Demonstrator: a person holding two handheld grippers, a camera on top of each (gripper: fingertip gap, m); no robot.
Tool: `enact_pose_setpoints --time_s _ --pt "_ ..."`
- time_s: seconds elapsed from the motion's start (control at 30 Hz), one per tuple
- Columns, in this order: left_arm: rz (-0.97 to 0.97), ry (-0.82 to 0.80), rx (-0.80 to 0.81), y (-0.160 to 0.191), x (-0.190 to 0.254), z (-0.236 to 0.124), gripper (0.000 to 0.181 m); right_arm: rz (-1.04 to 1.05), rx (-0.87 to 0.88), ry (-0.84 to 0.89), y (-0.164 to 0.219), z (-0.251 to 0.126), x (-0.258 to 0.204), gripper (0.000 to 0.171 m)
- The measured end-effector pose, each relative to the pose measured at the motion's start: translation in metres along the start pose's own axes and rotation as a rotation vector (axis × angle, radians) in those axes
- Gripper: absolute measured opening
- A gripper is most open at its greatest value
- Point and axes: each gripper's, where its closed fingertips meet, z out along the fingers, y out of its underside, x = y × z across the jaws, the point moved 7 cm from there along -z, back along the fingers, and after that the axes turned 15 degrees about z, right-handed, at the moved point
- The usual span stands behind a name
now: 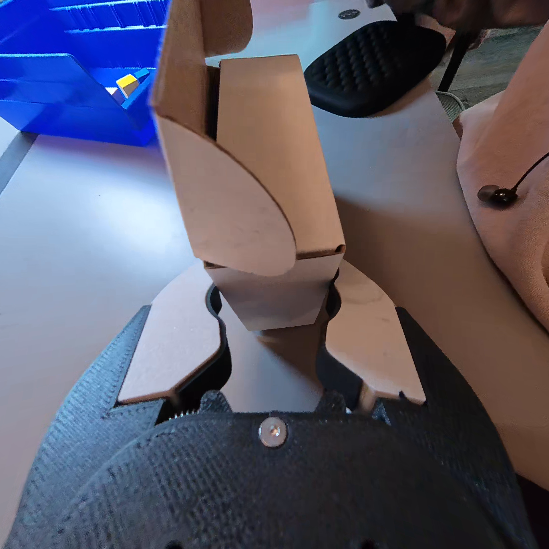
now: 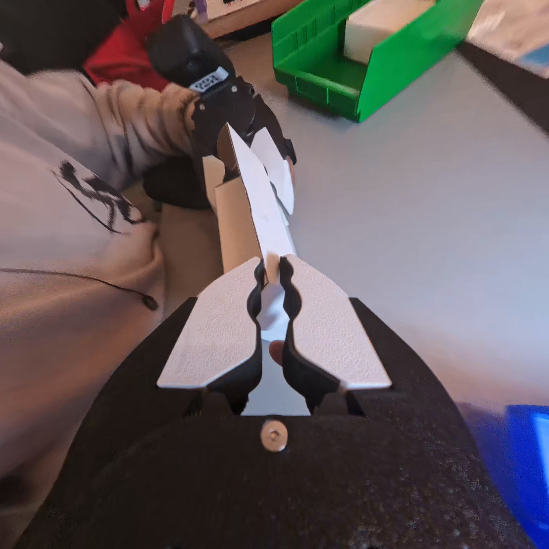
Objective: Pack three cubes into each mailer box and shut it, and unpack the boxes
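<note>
Workshop-like room: plastic parts bins (image 2: pixel 326 80) on grey worktable (image 2: pixel 416 237).

Two grippers, alike in build: left gripper (image 1: pixel 273 300) and right gripper (image 2: pixel 271 267), each with a black, rough-textured printed body, pale flat finger plates edged inside with wavy black pads, and one silver screw (image 2: pixel 274 436) at the centre of the base. Beige sweatshirt (image 2: pixel 68 190) with a black brush-like mark and a thin black drawstring (image 2: pixel 118 286).
</note>
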Motion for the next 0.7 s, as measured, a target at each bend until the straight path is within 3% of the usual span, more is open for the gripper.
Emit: enact_pose_setpoints --time_s 0.03,0.2,0.4,0.5,0.7 --pt "-0.010 0.015 0.001 0.001 -0.001 0.000 0.070 0.086 -0.006 -0.022 -0.003 0.000 0.004 0.008" --pt "-0.039 0.050 0.020 0.003 -0.001 0.000 0.071 0.366 0.044 -0.111 -0.009 0.007 0.030 0.007" --pt "-0.066 0.051 0.030 0.004 -0.002 0.000 0.071 0.404 0.073 -0.164 -0.006 0.009 0.030 0.007" --pt "-0.073 0.067 0.035 0.005 -0.002 -0.001 0.070 0.335 0.059 -0.236 0.000 0.008 0.022 0.011" --pt "-0.085 0.096 0.067 0.009 -0.003 -0.005 0.070 0.005 0.103 -0.345 0.017 -0.005 0.011 0.039"
